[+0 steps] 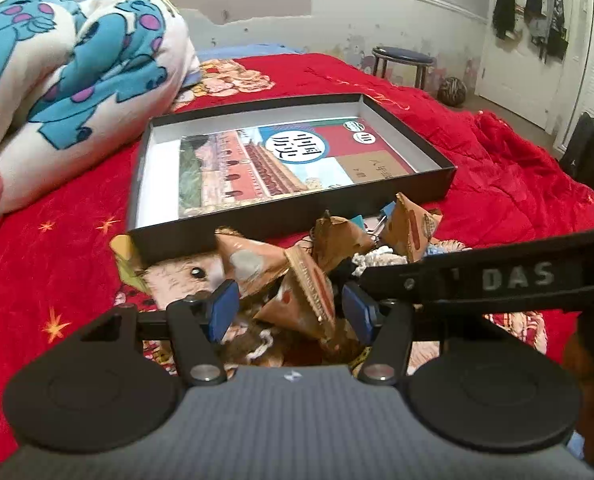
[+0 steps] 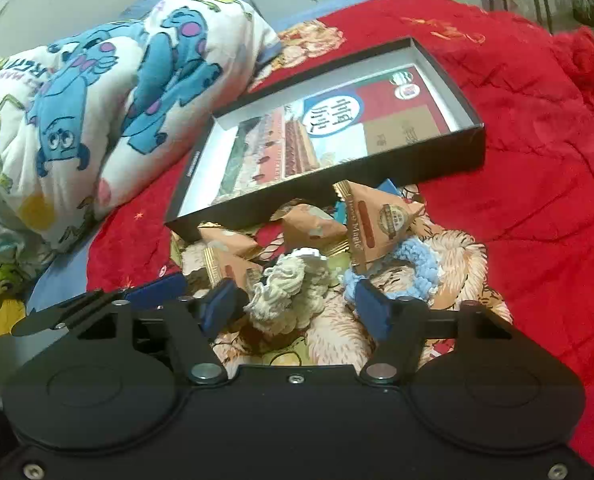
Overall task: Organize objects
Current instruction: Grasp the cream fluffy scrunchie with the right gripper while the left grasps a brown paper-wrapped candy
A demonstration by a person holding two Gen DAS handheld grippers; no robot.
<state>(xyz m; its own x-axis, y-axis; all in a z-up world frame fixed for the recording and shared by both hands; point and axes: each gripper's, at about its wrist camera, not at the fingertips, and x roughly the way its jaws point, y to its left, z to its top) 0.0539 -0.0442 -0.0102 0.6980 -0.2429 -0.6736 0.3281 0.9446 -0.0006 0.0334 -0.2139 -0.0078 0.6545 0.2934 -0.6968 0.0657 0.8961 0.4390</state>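
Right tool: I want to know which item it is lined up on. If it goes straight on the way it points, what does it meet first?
Most likely the cream crocheted scrunchie, which lies between the open fingers of the right tool. Depth is unclear; the brown triangular packets lie just beyond it.

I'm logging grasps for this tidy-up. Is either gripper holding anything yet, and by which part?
Nothing is held. The left gripper straddles a brown triangular snack packet; the right gripper straddles a cream knitted scrunchie; neither is pinched.
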